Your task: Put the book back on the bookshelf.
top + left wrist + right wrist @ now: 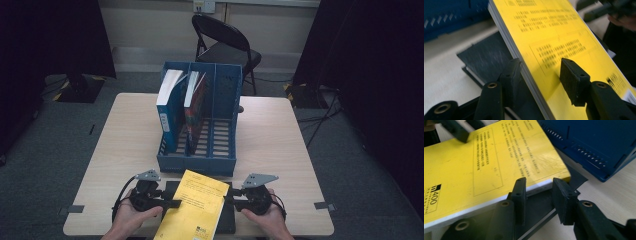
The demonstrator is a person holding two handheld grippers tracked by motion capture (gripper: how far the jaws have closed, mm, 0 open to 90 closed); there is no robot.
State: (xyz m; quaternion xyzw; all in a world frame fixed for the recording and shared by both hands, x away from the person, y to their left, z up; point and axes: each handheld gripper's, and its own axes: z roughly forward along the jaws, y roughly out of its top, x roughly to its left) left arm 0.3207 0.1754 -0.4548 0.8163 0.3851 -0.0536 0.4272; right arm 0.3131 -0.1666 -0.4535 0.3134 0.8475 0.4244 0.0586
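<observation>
Nearest the camera, at the bottom centre of the high view, a yellow book (196, 209) lies tilted above a black book (226, 220) on a pale wooden table (280, 135), flanked by a person's two hands. The left gripper (172, 203), at the lower left of that frame, reaches the book's left edge; in the left gripper view its jaws stand partly open astride that edge, one pad below the page block and the other just above the yellow cover (554, 37), and whether the pads press cannot be told. The right gripper (231, 202), at the lower right, meets the book's right edge; in the right gripper view its jaws are partly open at the book's corner (499, 157), one pad against the white page edge, the other standing clear beside it. Behind the book, at frame centre, stands a blue file rack (220, 165) holding a blue book (167, 107) and a red book (196, 112) upright in its left compartments. A black folding chair (225, 42) stands at the upper centre.
</observation>
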